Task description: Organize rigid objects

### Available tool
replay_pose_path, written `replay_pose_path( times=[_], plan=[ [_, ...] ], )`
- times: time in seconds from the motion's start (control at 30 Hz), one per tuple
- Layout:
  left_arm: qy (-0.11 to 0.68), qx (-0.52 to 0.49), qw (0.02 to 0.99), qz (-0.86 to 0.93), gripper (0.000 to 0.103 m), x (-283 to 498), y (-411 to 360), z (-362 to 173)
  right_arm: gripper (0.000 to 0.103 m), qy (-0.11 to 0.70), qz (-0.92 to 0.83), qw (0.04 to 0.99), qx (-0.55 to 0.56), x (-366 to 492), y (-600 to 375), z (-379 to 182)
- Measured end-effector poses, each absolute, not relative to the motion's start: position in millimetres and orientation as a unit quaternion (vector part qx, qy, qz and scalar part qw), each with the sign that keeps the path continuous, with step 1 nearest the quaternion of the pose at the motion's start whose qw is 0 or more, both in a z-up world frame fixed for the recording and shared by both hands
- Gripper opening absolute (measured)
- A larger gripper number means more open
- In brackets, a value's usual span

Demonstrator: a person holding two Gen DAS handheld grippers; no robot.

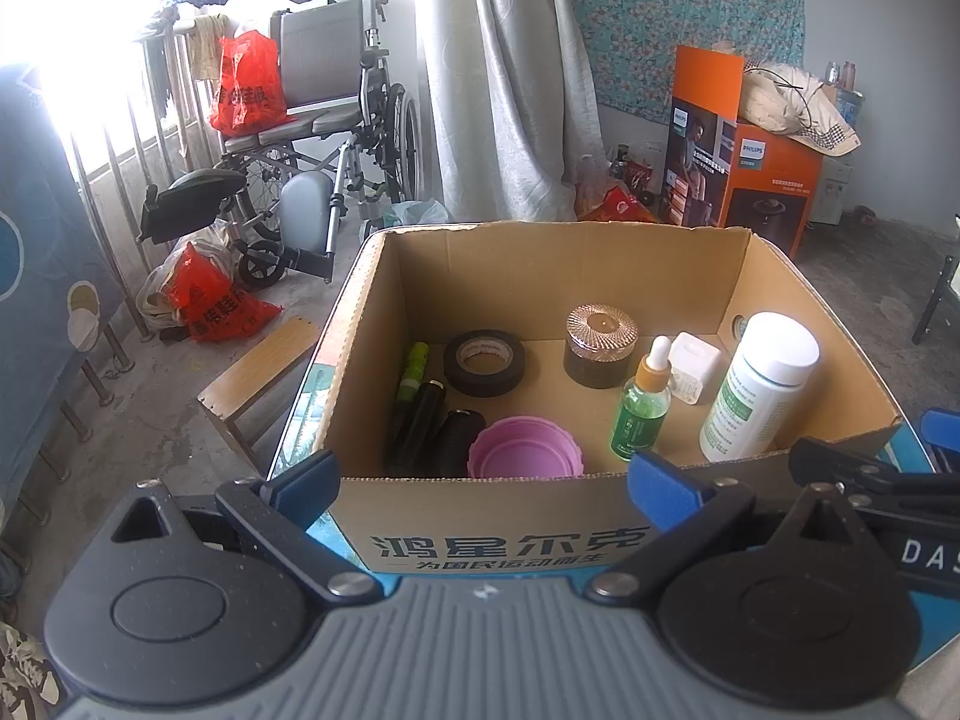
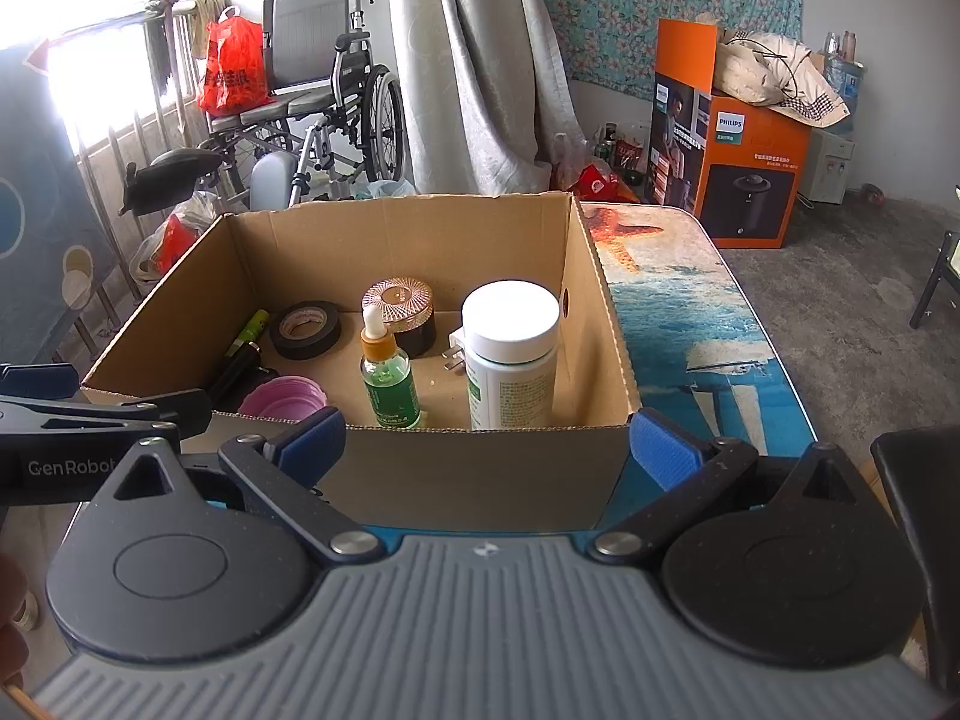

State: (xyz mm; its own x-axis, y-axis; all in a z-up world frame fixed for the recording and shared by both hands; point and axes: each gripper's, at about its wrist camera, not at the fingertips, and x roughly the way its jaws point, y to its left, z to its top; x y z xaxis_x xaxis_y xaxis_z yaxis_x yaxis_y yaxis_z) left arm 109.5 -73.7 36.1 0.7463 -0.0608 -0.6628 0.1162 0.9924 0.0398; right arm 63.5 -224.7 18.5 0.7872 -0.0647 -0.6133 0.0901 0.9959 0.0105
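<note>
An open cardboard box stands on a table with an ocean-print cover. Inside it are a white-capped bottle, a green dropper bottle, a white plug, a brown jar with a rose-gold lid, a black tape roll, a pink cup, a green tube and black cylinders. My left gripper is open in front of the box's near wall. My right gripper is open there too, holding nothing.
A wheelchair with a red bag stands by the window. An orange appliance box sits on the floor behind. A wooden stool is left of the table. Grey curtains hang at the back.
</note>
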Motion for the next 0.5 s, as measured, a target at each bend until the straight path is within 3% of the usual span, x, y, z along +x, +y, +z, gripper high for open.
replay_pose_path(
  times=[0.5],
  plan=[
    [0.353, 0.039, 0.934, -0.046, 0.103, 108.3, -73.6, 36.8, 0.102, 0.324, -0.04, 0.945, 0.02, 63.9, -225.3, 19.5]
  ],
)
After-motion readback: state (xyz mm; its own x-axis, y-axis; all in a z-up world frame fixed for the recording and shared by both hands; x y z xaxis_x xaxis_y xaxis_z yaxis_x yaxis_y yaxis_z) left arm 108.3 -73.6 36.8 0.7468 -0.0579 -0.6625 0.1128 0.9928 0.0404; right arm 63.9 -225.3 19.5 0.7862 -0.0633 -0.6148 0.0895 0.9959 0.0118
